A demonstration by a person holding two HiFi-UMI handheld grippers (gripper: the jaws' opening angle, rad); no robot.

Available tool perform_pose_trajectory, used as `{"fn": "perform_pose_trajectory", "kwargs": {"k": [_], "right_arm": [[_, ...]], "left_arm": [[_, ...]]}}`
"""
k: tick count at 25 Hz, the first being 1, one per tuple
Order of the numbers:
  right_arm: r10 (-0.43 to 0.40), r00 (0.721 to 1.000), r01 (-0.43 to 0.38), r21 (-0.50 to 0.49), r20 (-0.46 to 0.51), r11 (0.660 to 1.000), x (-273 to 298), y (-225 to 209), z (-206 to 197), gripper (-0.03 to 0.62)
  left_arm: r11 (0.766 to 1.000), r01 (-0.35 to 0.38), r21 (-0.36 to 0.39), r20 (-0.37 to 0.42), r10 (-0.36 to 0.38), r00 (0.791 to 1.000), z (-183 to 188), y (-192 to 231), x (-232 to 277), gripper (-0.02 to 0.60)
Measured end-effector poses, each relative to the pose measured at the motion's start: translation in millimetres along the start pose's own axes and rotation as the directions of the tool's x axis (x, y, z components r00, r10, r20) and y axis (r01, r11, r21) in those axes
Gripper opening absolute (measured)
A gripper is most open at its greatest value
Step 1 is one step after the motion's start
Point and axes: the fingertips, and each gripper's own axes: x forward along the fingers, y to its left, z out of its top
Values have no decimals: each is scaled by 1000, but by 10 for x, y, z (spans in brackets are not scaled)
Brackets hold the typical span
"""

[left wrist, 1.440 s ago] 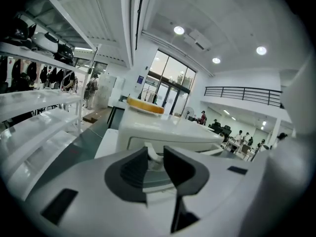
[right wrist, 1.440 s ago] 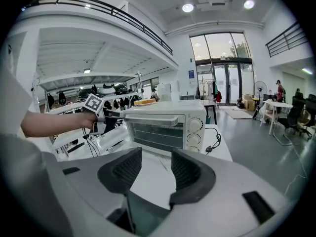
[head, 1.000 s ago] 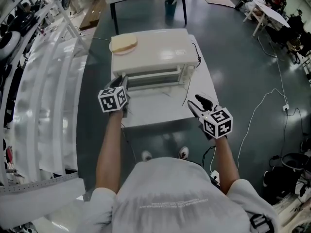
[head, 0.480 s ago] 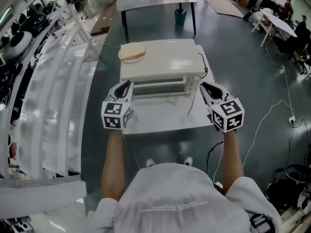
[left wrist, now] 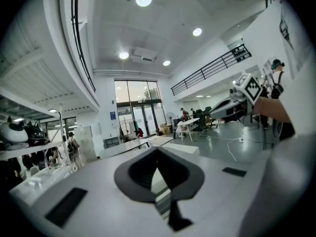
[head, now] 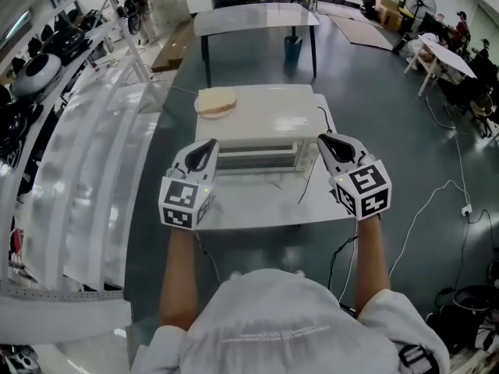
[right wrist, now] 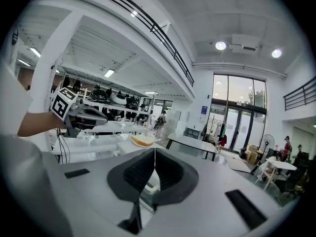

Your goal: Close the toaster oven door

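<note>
A cream toaster oven [head: 261, 119] stands on a small white table [head: 257, 205], and its glass door [head: 253, 159] looks upright against the front. On the oven's top lies a slice of bread [head: 216, 101], also seen in the right gripper view [right wrist: 144, 140]. My left gripper [head: 209, 148] hovers off the oven's front left corner and my right gripper [head: 323, 140] off its front right corner. Both have just been closing and now stand shut with nothing between them [left wrist: 157, 153] [right wrist: 155, 153]. Each gripper view shows the other gripper held up in the air.
A black cable [head: 309, 179] trails from the oven's right side over the table. Behind stands a longer table [head: 257, 14] with a blue bin [head: 292, 47] under it. White racks [head: 86, 139] line the left. Cables [head: 437, 189] cross the floor at the right.
Both grippers have risen from the table's front to flank the oven's front corners. The right jaws, open before, are now shut; the left jaws have closed too.
</note>
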Motion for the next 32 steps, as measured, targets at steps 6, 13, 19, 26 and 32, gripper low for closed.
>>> {"fn": "perform_pose_trajectory", "kwargs": {"k": [6, 13, 19, 26, 32], "right_arm": [[12, 998, -11, -13, 58, 1000, -85, 7, 278, 15], [-22, 998, 26, -66, 55, 998, -130, 26, 325, 15], [-3, 999, 6, -65, 45, 998, -118, 87, 278, 15], [13, 999, -11, -68, 34, 998, -107, 141, 203, 15], [16, 999, -14, -59, 29, 998, -108, 160, 134, 15]], "left_arm": [[999, 3, 45, 59, -6, 998, 379, -74, -128, 20], [998, -6, 66, 107, -1, 994, 547, -123, -234, 20], [999, -11, 40, 109, 7, 994, 517, -115, -268, 20], [1000, -19, 22, 102, 17, 995, 456, -102, -290, 20], [1000, -26, 2, 89, 26, 996, 387, -86, -322, 20]]}}
